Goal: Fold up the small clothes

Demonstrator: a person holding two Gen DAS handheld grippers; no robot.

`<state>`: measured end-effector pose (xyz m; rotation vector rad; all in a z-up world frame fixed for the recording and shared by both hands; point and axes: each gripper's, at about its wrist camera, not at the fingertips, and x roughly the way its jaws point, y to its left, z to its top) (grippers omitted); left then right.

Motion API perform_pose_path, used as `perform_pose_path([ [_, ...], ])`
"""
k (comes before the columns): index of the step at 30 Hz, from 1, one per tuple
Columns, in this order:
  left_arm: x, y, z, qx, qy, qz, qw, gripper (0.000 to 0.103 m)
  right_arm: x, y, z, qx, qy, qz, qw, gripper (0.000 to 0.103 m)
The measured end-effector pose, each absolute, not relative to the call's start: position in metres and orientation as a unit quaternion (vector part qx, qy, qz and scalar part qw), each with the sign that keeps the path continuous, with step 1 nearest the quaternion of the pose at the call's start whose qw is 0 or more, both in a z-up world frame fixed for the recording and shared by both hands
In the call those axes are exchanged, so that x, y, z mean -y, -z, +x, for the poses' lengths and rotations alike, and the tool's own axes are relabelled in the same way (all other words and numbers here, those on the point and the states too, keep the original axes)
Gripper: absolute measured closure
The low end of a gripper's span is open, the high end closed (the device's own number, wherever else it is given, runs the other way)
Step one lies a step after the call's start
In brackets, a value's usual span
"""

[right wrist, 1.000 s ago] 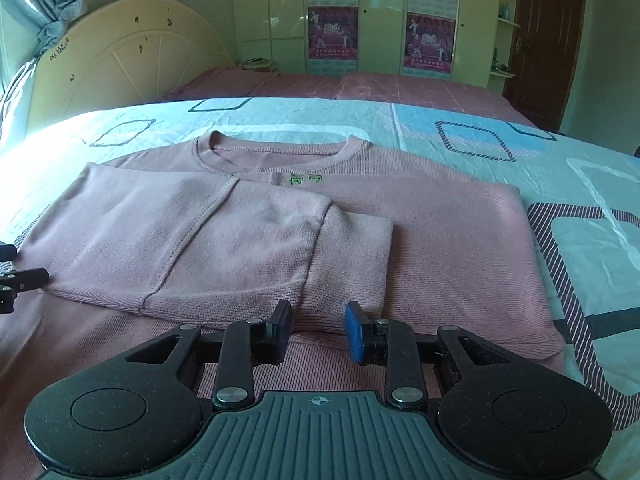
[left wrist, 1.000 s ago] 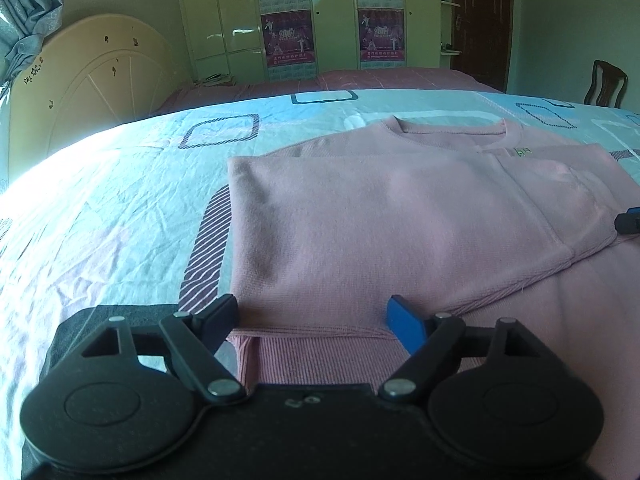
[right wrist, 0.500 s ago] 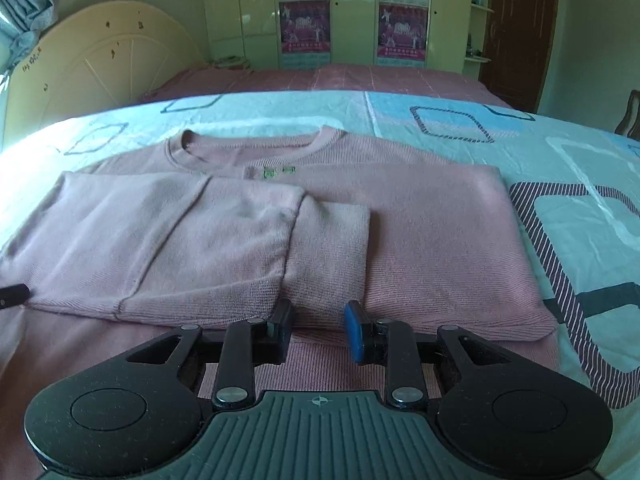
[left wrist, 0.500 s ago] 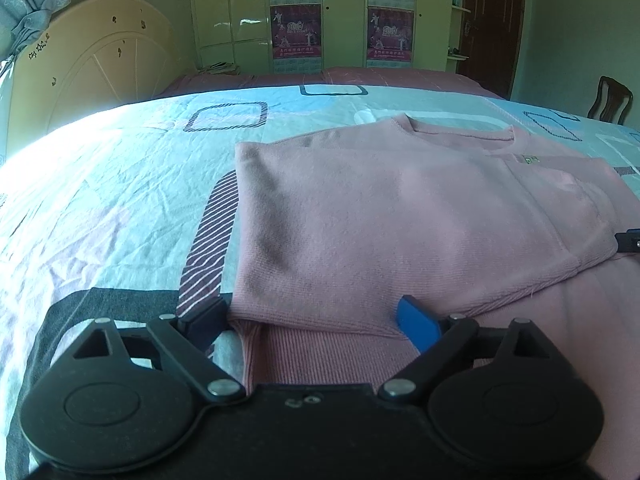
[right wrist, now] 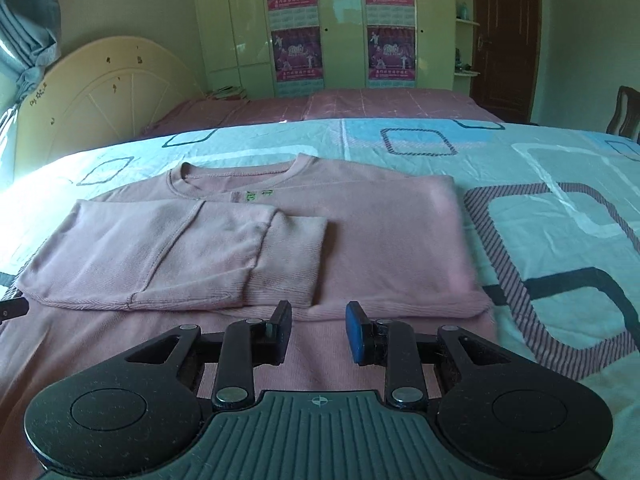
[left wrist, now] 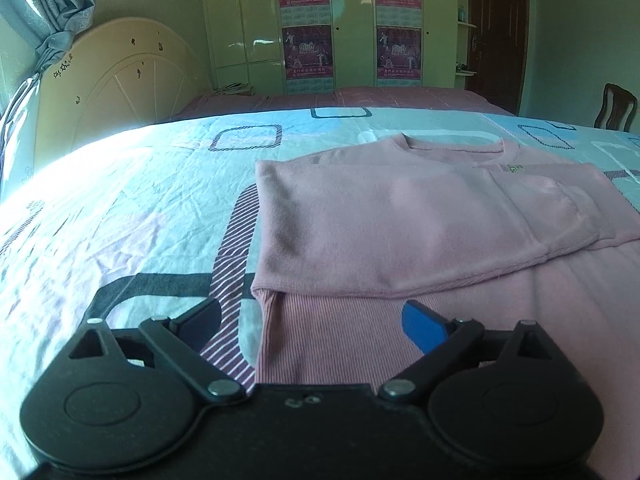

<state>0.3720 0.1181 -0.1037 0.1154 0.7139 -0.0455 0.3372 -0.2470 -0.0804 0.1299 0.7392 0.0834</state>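
Note:
A pink long-sleeved sweater (left wrist: 400,220) lies flat on the bed, collar at the far side, with its left part and sleeve folded across the body. In the right wrist view the folded sleeve and cuff (right wrist: 288,256) lie over the sweater (right wrist: 384,232). My left gripper (left wrist: 316,316) is open and empty, just above the ribbed hem (left wrist: 340,332) at the sweater's near left corner. My right gripper (right wrist: 318,330) is open and empty, above the near hem right of the cuff. The left gripper's tip (right wrist: 12,308) shows at the left edge.
The bed sheet (left wrist: 120,216) is light blue with square patterns and is wrinkled. A cream headboard (left wrist: 120,88) stands at the left, a wardrobe with posters (right wrist: 340,28) at the back, a dark door (right wrist: 504,36) and a wooden chair (left wrist: 614,108) at the right.
Both grippers have drawn back toward me from the folded edge and risen a little. The left one's jaws have spread wider. The sweater has not moved.

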Motion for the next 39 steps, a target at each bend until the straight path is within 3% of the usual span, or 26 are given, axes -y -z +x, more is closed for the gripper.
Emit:
perform_pose_path([
  [5,-0.128,0.102,0.328,-0.369,0.019,0.040,0.928,0.019,0.301,0.075,0.288,-0.368,-0.016,0.092,0.925,0.071],
  [7,-0.134,0.102,0.308,-0.380,0.017,0.032,0.924,0.019,0.319,0.074,0.261,-0.366,-0.005,0.097,0.925,0.040],
  [10,-0.145,0.102,0.274,-0.396,0.023,0.005,0.918,0.019,0.341,0.074,0.217,-0.374,-0.017,0.107,0.921,0.040],
  [14,-0.157,0.102,0.236,-0.404,0.028,-0.035,0.913,0.029,0.359,0.080,0.167,-0.391,-0.040,0.145,0.908,0.041],
  [17,-0.163,0.102,0.209,-0.406,0.028,-0.058,0.912,0.037,0.365,0.090,0.142,-0.407,-0.051,0.186,0.893,0.049],
  [22,-0.168,0.102,0.178,-0.408,0.032,-0.096,0.907,0.039,0.371,0.094,0.113,-0.408,-0.069,0.256,0.873,0.052],
  [33,-0.181,0.111,0.153,-0.417,0.107,-0.211,0.878,0.039,0.383,0.103,0.100,-0.410,-0.126,0.385,0.817,0.052],
  [39,-0.185,0.117,0.176,-0.416,0.112,-0.251,0.867,0.049,0.394,0.108,0.131,-0.406,-0.124,0.425,0.799,0.052],
])
